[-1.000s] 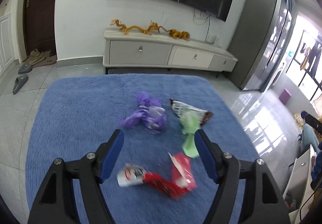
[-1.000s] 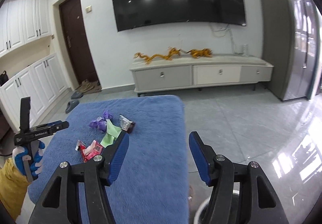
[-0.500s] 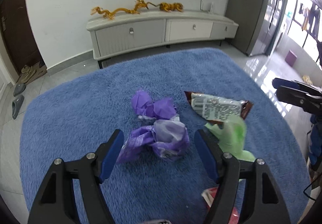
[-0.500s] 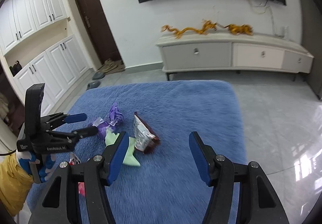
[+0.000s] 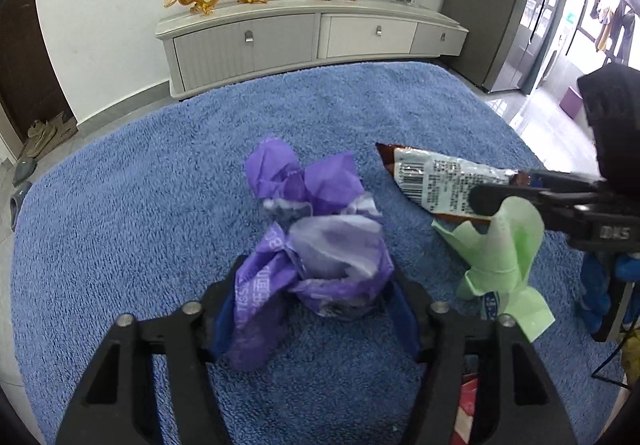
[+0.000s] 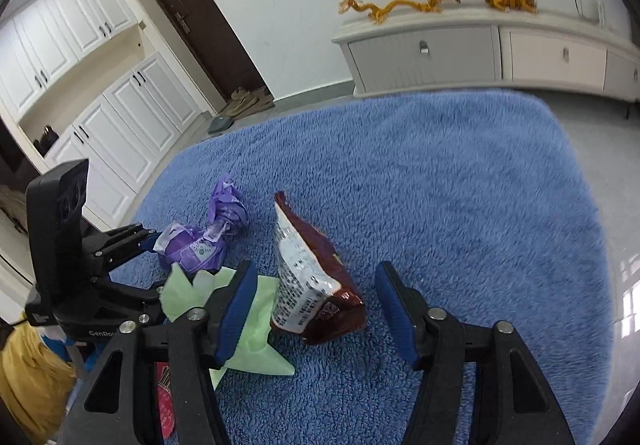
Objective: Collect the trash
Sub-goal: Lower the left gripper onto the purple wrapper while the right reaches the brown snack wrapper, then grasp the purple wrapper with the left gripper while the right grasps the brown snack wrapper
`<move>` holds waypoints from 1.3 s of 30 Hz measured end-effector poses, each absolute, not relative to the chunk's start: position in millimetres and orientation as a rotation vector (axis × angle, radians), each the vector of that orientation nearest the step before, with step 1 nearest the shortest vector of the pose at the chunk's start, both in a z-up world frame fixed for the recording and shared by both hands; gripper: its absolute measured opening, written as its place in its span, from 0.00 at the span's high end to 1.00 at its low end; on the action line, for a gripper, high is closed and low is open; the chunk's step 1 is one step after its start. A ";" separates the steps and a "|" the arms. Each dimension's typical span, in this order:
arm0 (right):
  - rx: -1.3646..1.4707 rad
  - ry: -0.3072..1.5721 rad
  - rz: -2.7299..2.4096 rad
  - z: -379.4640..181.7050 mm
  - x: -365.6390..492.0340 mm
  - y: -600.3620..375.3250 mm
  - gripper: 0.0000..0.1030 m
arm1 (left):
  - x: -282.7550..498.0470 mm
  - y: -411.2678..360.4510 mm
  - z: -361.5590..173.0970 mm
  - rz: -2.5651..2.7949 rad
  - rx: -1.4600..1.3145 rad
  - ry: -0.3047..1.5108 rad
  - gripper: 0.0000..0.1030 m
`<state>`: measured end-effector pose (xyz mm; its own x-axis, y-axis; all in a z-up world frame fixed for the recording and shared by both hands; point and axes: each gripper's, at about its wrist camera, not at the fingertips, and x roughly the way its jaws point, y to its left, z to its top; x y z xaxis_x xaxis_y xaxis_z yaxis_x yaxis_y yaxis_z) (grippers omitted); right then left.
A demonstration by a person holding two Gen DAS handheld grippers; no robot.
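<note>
Trash lies on a blue shaggy cover (image 5: 120, 225). A crumpled purple wrapper (image 5: 320, 257) sits between the blue pads of my left gripper (image 5: 312, 317), whose jaws are closing; I see no firm squeeze. The right wrist view shows that wrapper (image 6: 192, 245) at the left gripper's fingers (image 6: 132, 235). A brown snack bag (image 6: 312, 285) stands between the pads of my right gripper (image 6: 316, 309), also closing, with a gap at the right pad. Green paper (image 6: 260, 309) lies against its left pad. The left wrist view shows the right gripper's fingers (image 5: 520, 201) over the bag (image 5: 440, 181) and green paper (image 5: 500, 253).
A red wrapper (image 5: 468, 405) lies at the near edge, under the grippers. Beyond the cover are a white TV cabinet (image 5: 280, 37) with golden dragon ornaments, a dark door (image 6: 200, 13), white cupboards (image 6: 120, 105) and glossy floor. A blue-gloved hand (image 5: 600, 285) holds the right gripper.
Both grippers came down and forward onto the trash. The left went from above the red wrapper to the purple one; the right swung in to the brown bag. Both jaws narrowed.
</note>
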<state>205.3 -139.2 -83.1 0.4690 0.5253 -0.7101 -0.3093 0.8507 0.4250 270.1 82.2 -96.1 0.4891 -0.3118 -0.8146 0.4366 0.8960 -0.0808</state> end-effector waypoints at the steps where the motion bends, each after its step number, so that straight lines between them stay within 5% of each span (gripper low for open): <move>1: 0.259 0.954 0.516 -85.2 205.0 -142.9 0.66 | 269.1 82.9 -95.1 -0.459 0.135 0.955 0.46; 7: 0.262 0.917 0.509 -73.5 187.9 -156.3 0.74 | 256.9 90.8 -83.4 -0.448 0.108 0.927 0.52; 27: 0.259 0.673 0.341 51.1 19.6 -239.8 0.74 | 131.5 139.6 49.3 -0.407 0.063 0.692 0.52; 39: 0.307 0.545 0.135 83.8 -118.5 -320.2 0.74 | 54.6 68.1 94.5 -0.553 0.095 0.599 0.52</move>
<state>-118.5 -320.2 83.8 0.8479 0.2073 -0.4880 -0.0456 0.9455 0.3224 54.6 68.1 94.5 0.6860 -0.4658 -0.5590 0.5194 0.8515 -0.0721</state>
